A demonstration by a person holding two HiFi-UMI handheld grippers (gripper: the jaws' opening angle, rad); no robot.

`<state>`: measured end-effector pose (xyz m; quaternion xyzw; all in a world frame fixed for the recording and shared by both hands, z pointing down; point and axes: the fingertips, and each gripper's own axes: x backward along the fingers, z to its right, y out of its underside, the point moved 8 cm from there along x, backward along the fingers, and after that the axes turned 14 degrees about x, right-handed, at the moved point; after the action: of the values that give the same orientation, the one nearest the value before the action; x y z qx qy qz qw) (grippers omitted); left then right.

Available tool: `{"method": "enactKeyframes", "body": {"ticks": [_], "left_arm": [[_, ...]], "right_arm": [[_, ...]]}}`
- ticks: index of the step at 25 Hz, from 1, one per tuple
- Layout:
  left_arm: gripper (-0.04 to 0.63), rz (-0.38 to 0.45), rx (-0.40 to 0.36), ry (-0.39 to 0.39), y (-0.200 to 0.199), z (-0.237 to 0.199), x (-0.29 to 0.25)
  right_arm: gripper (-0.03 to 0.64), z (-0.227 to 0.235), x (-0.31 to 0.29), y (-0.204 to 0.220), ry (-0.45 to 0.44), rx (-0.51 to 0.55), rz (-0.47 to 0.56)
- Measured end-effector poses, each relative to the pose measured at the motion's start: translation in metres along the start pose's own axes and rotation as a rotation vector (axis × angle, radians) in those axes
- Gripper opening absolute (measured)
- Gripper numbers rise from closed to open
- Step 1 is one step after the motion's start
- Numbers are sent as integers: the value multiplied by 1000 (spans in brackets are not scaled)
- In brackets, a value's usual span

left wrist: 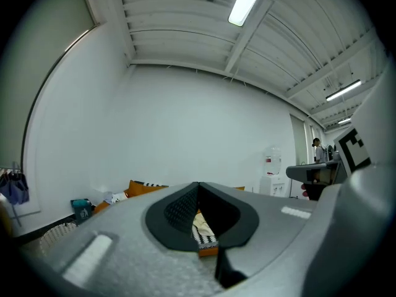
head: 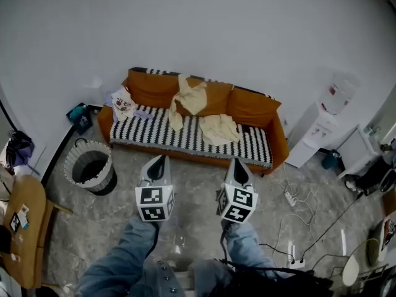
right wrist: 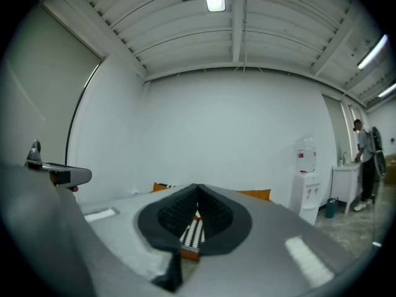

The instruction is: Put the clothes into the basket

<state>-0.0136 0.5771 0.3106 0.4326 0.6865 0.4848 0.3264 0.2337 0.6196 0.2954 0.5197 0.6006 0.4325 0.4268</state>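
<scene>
Task not yet begun: left gripper [head: 161, 159] and right gripper [head: 237, 162], jaws closed and empty, faced the orange sofa [head: 253, 107] bearing cream clothes [head: 219, 129]; the striped basket [head: 105, 181] stood left. Next, seemingly: approach, open.

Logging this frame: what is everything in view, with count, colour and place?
sofa: one, orange with striped black-and-white seat cover, against the far wall
draped garment: one, cream, over the sofa's backrest
folded garment: one, cream, on the seat
patterned garment: one, white, at the seat's left end
basket: one, striped, on the floor left of the sofa, nothing visible inside
teal bin: one, by the sofa's left end
water dispenser: one, white, right of the sofa
power strip: one, white, on the floor at right
left gripper: grey, shut, empty
right gripper: grey, shut, empty
legs: two, blue jeans, bottom edge
</scene>
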Motion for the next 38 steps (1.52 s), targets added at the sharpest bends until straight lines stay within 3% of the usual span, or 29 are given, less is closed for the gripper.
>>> {"method": "enactKeyframes", "body": {"ticks": [15, 29, 38], "left_arm": [[9, -15, -15, 11, 0, -28, -78], [9, 14, -19, -45, -24, -35, -247], [9, -6, -17, -89, -23, -51, -329]], "right_arm": [[2, 1, -78, 6, -1, 6, -10], [2, 50, -259, -5, -67, 28, 12], [2, 69, -350, 9, -100, -21, -12]]}}
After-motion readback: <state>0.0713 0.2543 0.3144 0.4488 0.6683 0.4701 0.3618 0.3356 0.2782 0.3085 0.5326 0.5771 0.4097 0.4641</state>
